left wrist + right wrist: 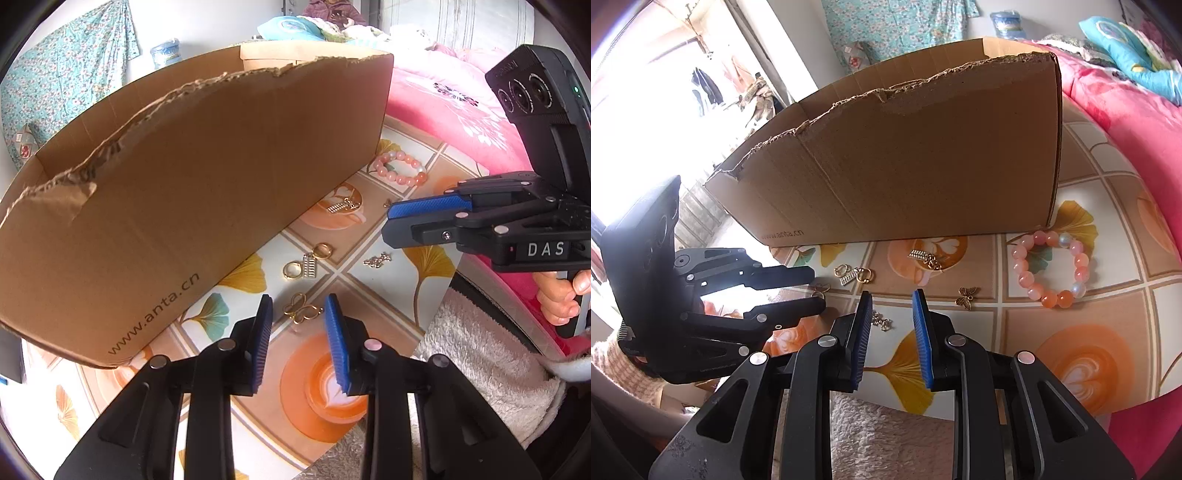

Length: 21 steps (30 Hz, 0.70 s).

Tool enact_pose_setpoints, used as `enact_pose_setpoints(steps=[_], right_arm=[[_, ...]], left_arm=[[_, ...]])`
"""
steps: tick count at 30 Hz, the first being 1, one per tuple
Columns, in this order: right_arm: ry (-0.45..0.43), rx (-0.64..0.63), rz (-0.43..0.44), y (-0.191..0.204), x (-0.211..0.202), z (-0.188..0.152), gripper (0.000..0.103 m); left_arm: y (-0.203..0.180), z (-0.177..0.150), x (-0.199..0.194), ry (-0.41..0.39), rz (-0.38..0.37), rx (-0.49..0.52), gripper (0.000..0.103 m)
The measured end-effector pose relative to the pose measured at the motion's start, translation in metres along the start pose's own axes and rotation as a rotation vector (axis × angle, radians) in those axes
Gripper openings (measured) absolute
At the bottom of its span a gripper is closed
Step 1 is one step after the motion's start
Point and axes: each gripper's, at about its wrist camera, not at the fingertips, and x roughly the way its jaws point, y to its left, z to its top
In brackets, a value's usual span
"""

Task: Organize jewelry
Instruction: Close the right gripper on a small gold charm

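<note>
A torn cardboard box (177,206) (923,155) stands on a patterned table. Jewelry lies in front of it: a pink bead bracelet (400,168) (1052,269), a gold butterfly-outline piece (301,313), gold hoop earrings with an abacus charm (308,260) (854,276), a silver bar charm (341,206) (925,257), a small chain cluster (376,260) (881,320), and a bronze butterfly charm (967,296). My left gripper (298,306) is open, its fingers either side of the gold butterfly piece, just short of it. My right gripper (891,301) is open and empty above the table; it also shows in the left wrist view (388,221).
A pink floral quilt (454,110) (1126,110) lies beyond the table on the right. A white fleecy cloth (487,362) (886,435) hangs at the table's near edge. Clothes and bedding are piled behind the box.
</note>
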Motion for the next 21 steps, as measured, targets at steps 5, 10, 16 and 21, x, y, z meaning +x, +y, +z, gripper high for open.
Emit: enact_pose_setpoints(steps=[5, 10, 16, 21], right_arm=[[-0.002, 0.007, 0.004, -0.005, -0.002, -0.001, 0.023], [-0.010, 0.014, 0.005, -0.008, -0.006, -0.002, 0.023], [-0.014, 0.010, 0.005, -0.009, -0.010, -0.002, 0.023], [-0.020, 0.004, 0.005, -0.007, -0.013, 0.000, 0.023]], left_arm=[[0.003, 0.007, 0.003, 0.054, -0.009, 0.011, 0.028], [-0.001, 0.015, 0.007, 0.089, -0.012, 0.038, 0.020], [-0.003, 0.014, 0.008, 0.079, 0.000, 0.030, 0.020], [-0.004, 0.014, 0.009, 0.066, 0.008, 0.022, 0.020]])
